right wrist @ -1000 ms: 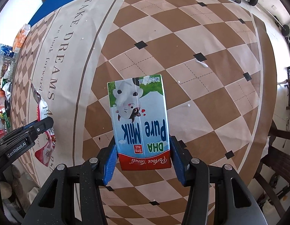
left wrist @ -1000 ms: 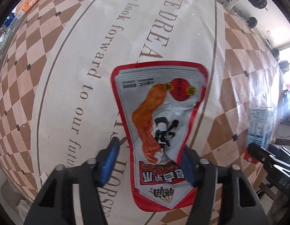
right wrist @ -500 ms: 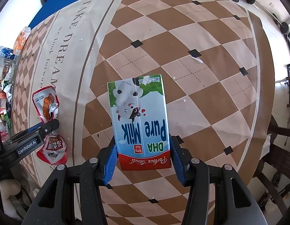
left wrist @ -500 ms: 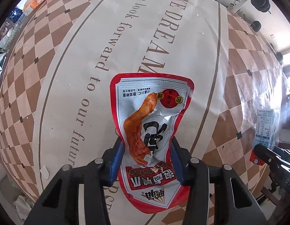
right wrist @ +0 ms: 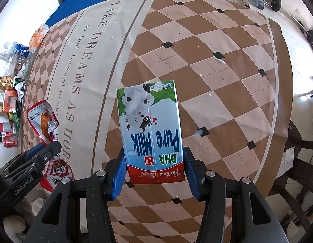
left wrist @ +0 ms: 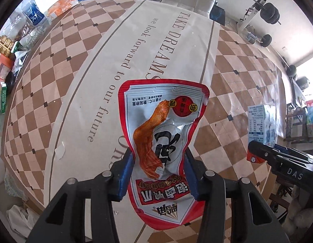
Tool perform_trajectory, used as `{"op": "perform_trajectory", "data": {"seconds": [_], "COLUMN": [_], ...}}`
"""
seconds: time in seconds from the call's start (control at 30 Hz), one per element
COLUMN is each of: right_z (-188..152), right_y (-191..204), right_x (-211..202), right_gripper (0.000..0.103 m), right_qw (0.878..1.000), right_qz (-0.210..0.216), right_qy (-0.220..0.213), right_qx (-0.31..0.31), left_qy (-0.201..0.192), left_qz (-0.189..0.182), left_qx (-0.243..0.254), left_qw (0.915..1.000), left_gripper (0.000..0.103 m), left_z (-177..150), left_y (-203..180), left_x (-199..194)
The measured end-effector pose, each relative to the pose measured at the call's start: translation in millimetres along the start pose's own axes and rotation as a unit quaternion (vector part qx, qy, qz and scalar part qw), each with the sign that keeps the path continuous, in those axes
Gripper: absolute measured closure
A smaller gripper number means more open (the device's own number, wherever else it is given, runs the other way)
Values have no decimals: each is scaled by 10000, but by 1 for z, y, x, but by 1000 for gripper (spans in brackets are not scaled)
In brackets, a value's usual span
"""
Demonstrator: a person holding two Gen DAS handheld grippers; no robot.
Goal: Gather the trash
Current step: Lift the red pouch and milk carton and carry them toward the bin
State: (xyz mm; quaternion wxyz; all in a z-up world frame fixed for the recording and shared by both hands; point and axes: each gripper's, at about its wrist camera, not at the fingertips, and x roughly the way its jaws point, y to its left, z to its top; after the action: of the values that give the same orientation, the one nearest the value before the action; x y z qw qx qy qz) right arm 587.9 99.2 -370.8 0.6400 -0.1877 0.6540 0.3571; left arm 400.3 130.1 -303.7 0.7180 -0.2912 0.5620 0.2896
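Left hand-held gripper (left wrist: 159, 174) pinches snack pouch (left wrist: 162, 139) (lower print partly hidden).

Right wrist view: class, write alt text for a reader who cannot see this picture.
The right gripper clamps a blue milk carton above a brown checked tablecloth. At the left edge, the left gripper grips a red and white snack packet.

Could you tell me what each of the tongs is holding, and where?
Left tongs pinch the snack pouch across its crumpled middle; right tongs grip the milk carton by its sides, near one end.
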Motion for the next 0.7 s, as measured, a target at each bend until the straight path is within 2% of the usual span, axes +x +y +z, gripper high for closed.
{"op": "perform_trajectory", "data": {"seconds": [0.17, 0.33, 0.57, 0.7], "right_z": [-39, -95, -190, -265], "right_y": [16, 38, 67, 83], "right_x": [-16, -36, -56, -57], "right_gripper": [49, 49, 49, 49], "right_qw": [9998, 9989, 9976, 9973], "right_qz": [149, 326, 434, 479], "right_qy": [-71, -155, -381, -400], "right_qx": [-116, -285, -384, -400], "left_qy": [-253, -436, -606, -517], "left_qz": [-140, -314, -487, -524], "left_qx": [-74, -92, -163, -336], "left_qw": [9996, 9985, 9968, 9967], "left_gripper": [59, 59, 59, 59], "left_z": [-35, -75, -172, -235], "left_y": [29, 44, 79, 113], "left_x": [-37, -65, -93, -92]}}
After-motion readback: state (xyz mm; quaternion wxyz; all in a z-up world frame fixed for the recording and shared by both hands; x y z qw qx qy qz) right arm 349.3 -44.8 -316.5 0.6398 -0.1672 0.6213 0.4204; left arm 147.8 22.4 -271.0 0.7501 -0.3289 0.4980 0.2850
